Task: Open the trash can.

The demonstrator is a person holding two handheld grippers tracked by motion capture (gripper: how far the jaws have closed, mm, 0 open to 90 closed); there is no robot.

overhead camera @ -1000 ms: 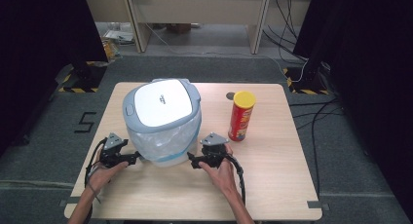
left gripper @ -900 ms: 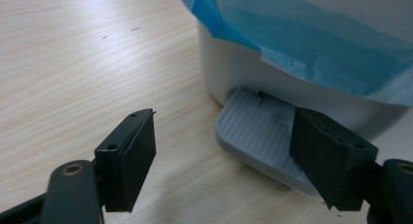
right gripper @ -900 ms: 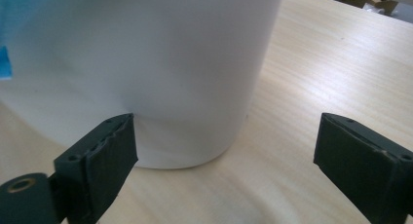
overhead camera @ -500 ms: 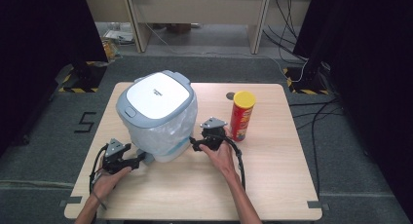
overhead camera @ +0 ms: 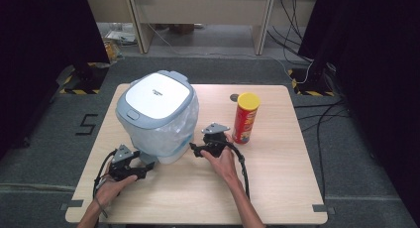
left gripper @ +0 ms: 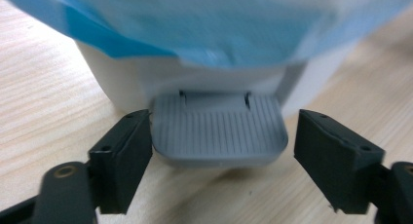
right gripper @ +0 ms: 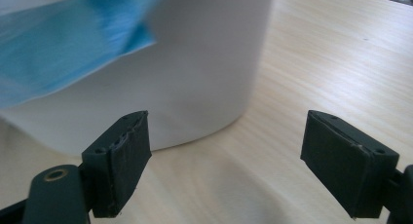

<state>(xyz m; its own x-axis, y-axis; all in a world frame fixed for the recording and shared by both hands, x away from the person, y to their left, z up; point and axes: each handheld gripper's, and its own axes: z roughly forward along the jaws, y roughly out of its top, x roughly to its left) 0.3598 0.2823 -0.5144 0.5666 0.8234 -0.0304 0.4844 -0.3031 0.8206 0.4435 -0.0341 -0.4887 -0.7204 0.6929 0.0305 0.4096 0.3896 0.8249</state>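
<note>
A white pedal bin [overhead camera: 166, 136] with a grey-rimmed lid [overhead camera: 157, 98] and a pale blue bag [left gripper: 219, 24] hanging over its rim stands on the table's left half. My left gripper [overhead camera: 148, 163] lies at the bin's near foot. Its jaws stand open on either side of the ribbed grey pedal [left gripper: 217, 136], the left one close against the edge, the right one apart. My right gripper [overhead camera: 194, 149] rests by the bin's right side and has just been closing. In the right gripper view [right gripper: 226, 156] nothing is between the jaws, and the bin's wall [right gripper: 195, 63] is just ahead.
A red crisp can [overhead camera: 246, 118] with a yellow lid stands upright right of my right gripper. A small dark round spot [overhead camera: 234, 97] lies behind it. The wooden table [overhead camera: 277, 188] has bare room at the right and front. Cables trail from both grippers.
The bin has turned and shifted slightly left and back. My right gripper has moved away from the person, toward the can. The left gripper has slid in to the pedal.
</note>
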